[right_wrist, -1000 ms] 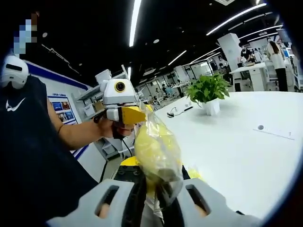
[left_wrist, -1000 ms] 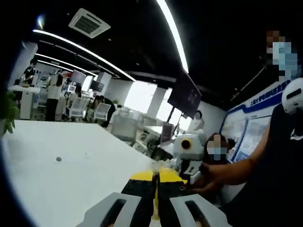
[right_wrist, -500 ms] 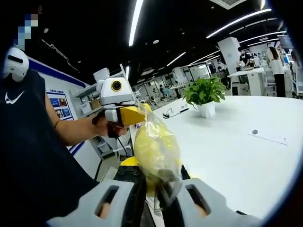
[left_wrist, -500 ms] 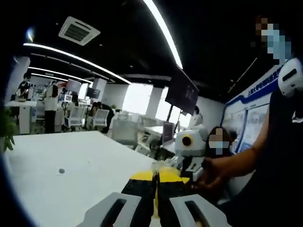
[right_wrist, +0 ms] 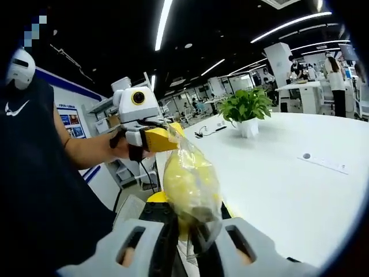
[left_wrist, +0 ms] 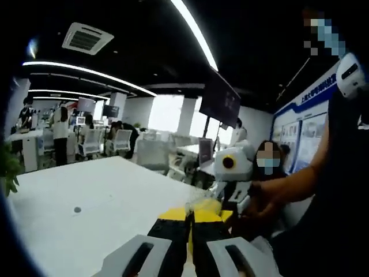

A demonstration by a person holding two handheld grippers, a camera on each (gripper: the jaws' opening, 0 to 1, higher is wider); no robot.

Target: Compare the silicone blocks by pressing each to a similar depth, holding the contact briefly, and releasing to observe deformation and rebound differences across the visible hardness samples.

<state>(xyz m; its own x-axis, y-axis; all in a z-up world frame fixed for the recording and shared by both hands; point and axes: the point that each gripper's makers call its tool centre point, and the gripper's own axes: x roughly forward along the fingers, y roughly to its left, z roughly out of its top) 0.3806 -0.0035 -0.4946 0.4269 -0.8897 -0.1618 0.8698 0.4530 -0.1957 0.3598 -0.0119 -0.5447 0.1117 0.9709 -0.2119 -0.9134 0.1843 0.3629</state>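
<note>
Open office, dark ceiling with light strips, big white table (right_wrist: 300,190) running off toward desks and people at the back.

Near: right gripper (right_wrist: 185,242) is holding its jaws clamped on the lower end of a clear plastic bag (right_wrist: 191,190) with something yellow inside, probably the silicone samples, though the contents are just a yellow lump through the plastic. Bag is standing up from the jaws, off the table, nothing under it.

Left gripper (left_wrist: 189,242) is showing its jaws together, nothing visible between them. In the right gripper view it's sitting just beyond the bag with its yellow tips near the bag's top; can't tell if touching.

Farther: potted plant (right_wrist: 247,109) is standing on the table, well apart from the bag. A small round mark (right_wrist: 306,156) is showing on the tabletop.

Judgement: no pressing is happening yet, blocks are bagged and in the air.

Risks: the bag is gripped by thin plastic, so it could slip or tear. Pressing through the bag without a surface behind would give uneven depth.

Unclear: how many blocks, their shapes, any hardness labels.
</note>
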